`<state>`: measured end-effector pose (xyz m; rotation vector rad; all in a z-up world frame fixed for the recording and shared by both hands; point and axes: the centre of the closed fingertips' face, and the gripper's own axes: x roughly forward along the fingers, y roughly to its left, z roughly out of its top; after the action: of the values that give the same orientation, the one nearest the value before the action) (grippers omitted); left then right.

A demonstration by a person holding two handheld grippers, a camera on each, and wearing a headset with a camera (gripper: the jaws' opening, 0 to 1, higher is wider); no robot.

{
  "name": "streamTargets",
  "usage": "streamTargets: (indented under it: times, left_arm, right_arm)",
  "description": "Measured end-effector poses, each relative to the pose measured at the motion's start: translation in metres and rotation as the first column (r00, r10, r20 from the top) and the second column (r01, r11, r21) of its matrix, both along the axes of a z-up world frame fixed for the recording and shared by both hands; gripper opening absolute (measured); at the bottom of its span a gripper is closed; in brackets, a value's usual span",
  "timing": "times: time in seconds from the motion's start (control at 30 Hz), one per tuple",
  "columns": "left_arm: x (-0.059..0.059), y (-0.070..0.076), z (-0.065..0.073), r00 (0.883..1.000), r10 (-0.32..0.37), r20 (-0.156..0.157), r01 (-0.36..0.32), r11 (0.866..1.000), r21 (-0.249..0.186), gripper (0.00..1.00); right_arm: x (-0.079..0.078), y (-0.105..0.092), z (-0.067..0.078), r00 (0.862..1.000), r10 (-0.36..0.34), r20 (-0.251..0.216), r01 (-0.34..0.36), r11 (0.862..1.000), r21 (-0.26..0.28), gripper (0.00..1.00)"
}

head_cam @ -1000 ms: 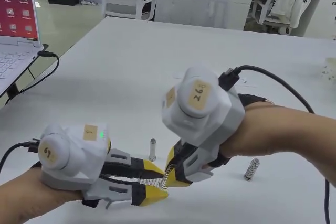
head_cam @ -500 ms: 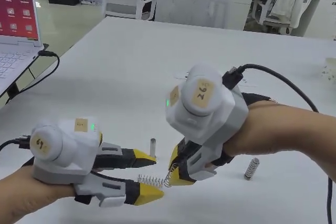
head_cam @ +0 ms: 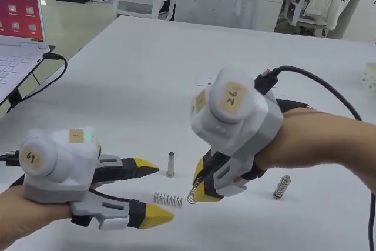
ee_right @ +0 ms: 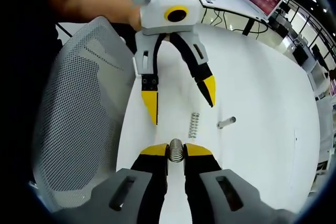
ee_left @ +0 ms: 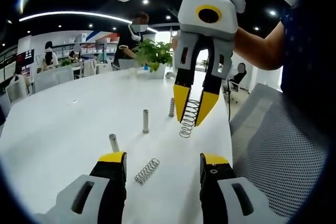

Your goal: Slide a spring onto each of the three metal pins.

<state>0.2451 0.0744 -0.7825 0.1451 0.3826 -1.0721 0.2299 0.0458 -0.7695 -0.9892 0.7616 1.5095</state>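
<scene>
Clenched on the held spring [head_cam: 193, 191] with the yellow tips of the right gripper [head_cam: 203, 187], jaws drawn in tight against the coil near its upper end, the rest drooping below the tips toward the white table [head_cam: 147, 74]. Shown end-on in the right gripper view as a round ring of wire wedged between the 2 jaws.

Facing it, tips near but apart: the left gripper [head_cam: 157, 194], released, jaws spread wide and holding nothing. Flat on the table just ahead of that gap, a loose spring [head_cam: 168, 199], lying free (touched by neither gripper).

Just beyond the left gripper's farther jaw tip, the near pin [head_cam: 171, 164], upright on the table and bare. Farther along in the left gripper view, a 2nd pin [ee_left: 145, 121], also upright and bare, near the right gripper's tips. Past that again, a 3rd spring [head_cam: 282, 187], standing on end on the table, on the far side of the right gripper and well apart from the loose spring.

Out at the table's left edge, an open laptop [head_cam: 17, 22] with a red screen. Beyond the table's far edge, a grey office chair [head_cam: 214, 10].
</scene>
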Motion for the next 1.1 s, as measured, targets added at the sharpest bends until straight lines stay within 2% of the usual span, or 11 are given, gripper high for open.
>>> streamTargets:
  times: [0.23,0.4,0.63,0.8,1.1]
  left_arm:
    - [0.002,0.006,-0.002,1.0,0.025,0.002,-0.025,1.0,-0.001,0.58]
    - [0.004,0.012,-0.005,0.999,0.052,-0.004,-0.052,0.999,0.002,0.65]
    - [0.005,0.017,-0.009,0.997,0.076,-0.013,-0.076,0.997,0.002,0.7]
    - [0.008,0.022,-0.013,0.995,0.101,-0.016,-0.101,0.995,0.005,0.78]
    - [0.011,0.028,-0.017,0.992,0.123,-0.021,-0.123,0.992,0.008,0.85]
  right_arm:
    - [0.003,-0.004,0.001,1.0,-0.007,0.004,0.007,1.0,-0.003,0.09]
    - [0.005,-0.007,0.004,1.0,-0.014,0.009,0.014,1.0,-0.003,0.09]
    - [0.007,-0.013,0.005,1.0,-0.022,0.014,0.022,1.0,-0.01,0.09]
    - [0.009,-0.018,0.008,0.999,-0.028,0.019,0.029,0.999,-0.015,0.09]
    - [0.016,-0.028,0.014,0.999,-0.048,0.024,0.048,0.998,-0.026,0.09]
